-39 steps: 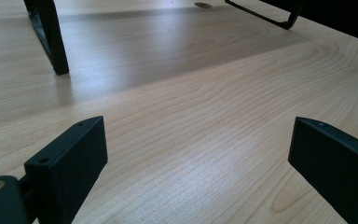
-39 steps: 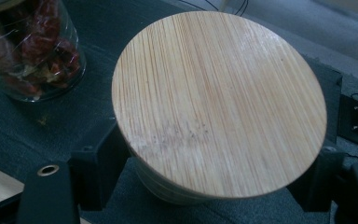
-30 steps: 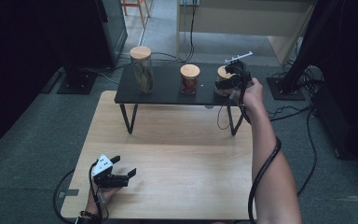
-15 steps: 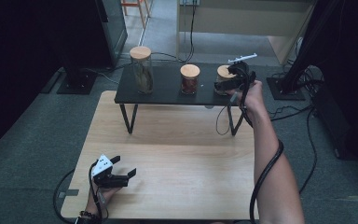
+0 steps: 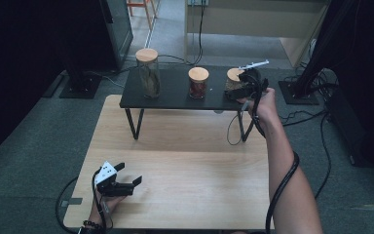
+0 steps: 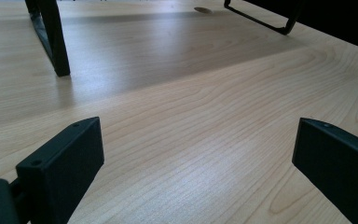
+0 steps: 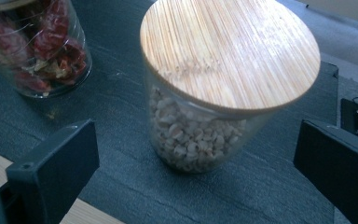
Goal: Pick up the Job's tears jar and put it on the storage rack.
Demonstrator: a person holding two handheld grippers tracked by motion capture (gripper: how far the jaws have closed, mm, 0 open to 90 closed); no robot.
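Observation:
A short glass jar of pale nuts (image 7: 200, 135) with a bamboo lid (image 7: 228, 51) stands at the right end of a black shelf (image 5: 175, 95). My right gripper (image 7: 196, 135) reaches to it from the near side (image 5: 234, 91). Its jaws have just been opening and stand wide on either side of the jar without touching it. A jar of red dried pieces (image 5: 198, 83) stands mid-shelf, and a tall jar of dark contents (image 5: 147, 73) at the left end. My left gripper (image 5: 129, 174) rests low over the wooden table's near left corner. Its jaws (image 6: 196, 135) have just been opening, with nothing between them.
The shelf stands on thin black legs (image 6: 51, 37) at the far edge of the wooden table (image 5: 190, 161). The red jar (image 7: 37, 51) is close to the left of the nut jar. Cables (image 5: 277, 190) trail from both grippers. Black stands and more cables sit on the grey floor.
My right gripper's jaws have spread apart at the nut jar, which stays on the shelf, and the hand has shifted only slightly. The left gripper has stayed in place.

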